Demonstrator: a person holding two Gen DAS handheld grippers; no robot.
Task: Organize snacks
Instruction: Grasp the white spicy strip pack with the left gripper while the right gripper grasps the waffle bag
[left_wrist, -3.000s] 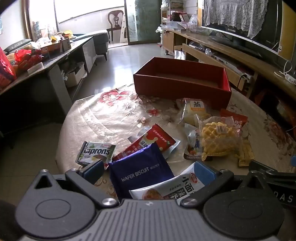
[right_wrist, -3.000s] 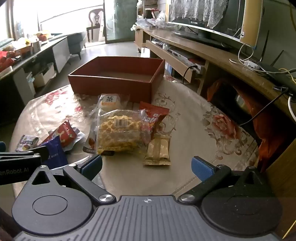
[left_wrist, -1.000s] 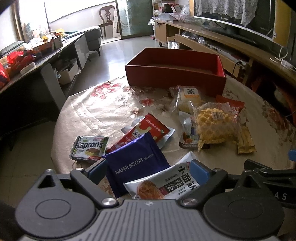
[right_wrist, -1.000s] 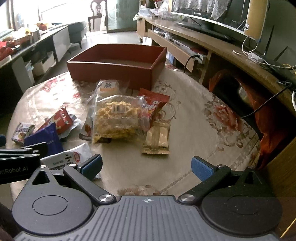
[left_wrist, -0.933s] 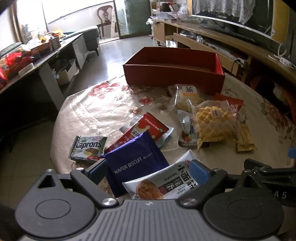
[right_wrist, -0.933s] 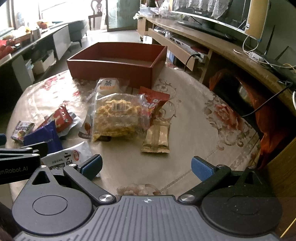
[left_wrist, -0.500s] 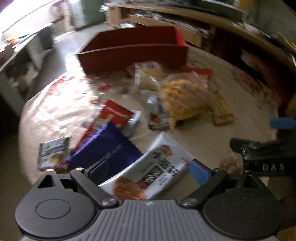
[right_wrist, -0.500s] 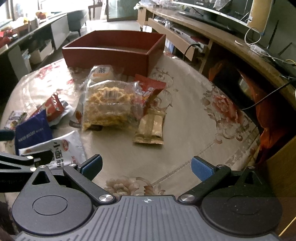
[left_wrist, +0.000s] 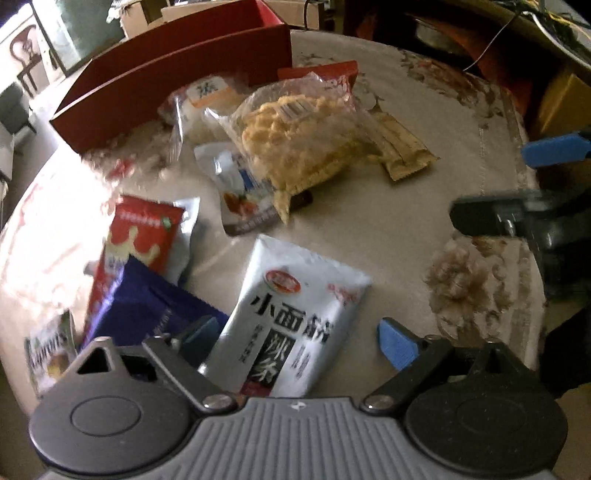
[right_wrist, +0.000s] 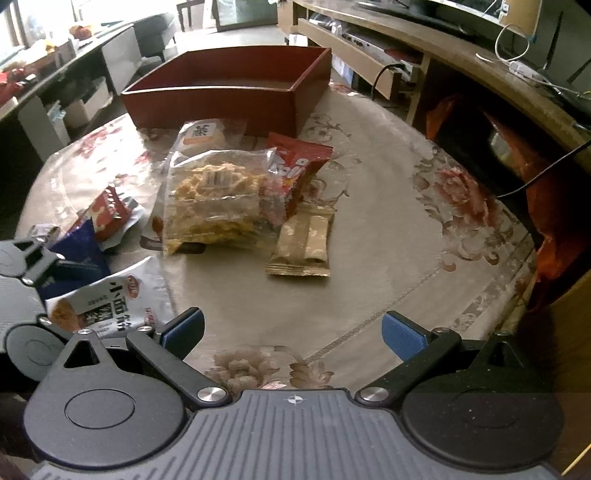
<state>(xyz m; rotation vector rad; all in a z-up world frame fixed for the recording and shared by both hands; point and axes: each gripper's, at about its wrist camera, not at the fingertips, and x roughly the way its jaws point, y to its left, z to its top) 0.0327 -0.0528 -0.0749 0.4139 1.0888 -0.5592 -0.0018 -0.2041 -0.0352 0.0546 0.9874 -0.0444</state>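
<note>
The left gripper (left_wrist: 297, 338) is being held with its jaws wide, straddling the near end of the white noodle packet (left_wrist: 291, 317), which is lying flat on the surface (left_wrist: 388, 221), its long axis pointing away toward the red box (left_wrist: 177, 81). The right gripper (right_wrist: 291, 328), jaws likewise wide and gripping nothing, is being held beside that packet.

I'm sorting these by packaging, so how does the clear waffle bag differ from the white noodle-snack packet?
The clear waffle bag shows its yellow contents and bulges; the white noodle-snack packet is opaque, printed and flat. The bag lies mid-table atop other snacks; the packet lies between the left tool's open fingers. Both are sealed, outside the red box.
</note>
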